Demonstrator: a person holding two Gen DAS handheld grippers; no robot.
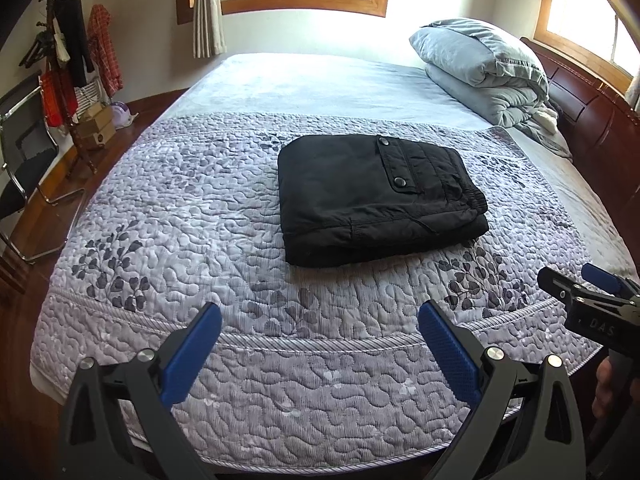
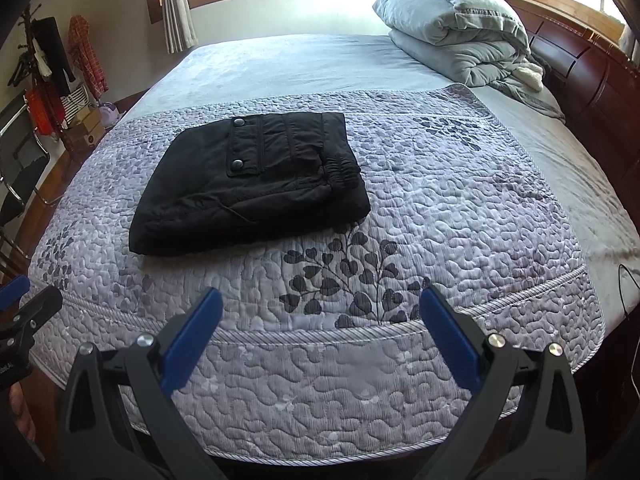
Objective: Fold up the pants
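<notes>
Black pants [image 1: 376,196] lie folded into a compact rectangle on the purple quilted bedspread [image 1: 200,208], pocket flap with two snaps on top. They also show in the right wrist view [image 2: 252,184]. My left gripper [image 1: 320,316] is open and empty, held above the bed's near edge, well short of the pants. My right gripper [image 2: 320,304] is open and empty, also back from the pants. The right gripper's side shows at the right edge of the left wrist view [image 1: 588,292]; the left gripper shows at the left edge of the right wrist view [image 2: 20,308].
A folded grey duvet with a pillow [image 1: 488,72] sits at the head of the bed by the dark wooden headboard [image 1: 592,120]. A chair [image 1: 24,168], a coat rack with clothes [image 1: 68,64] and boxes [image 1: 96,124] stand on the floor to the left.
</notes>
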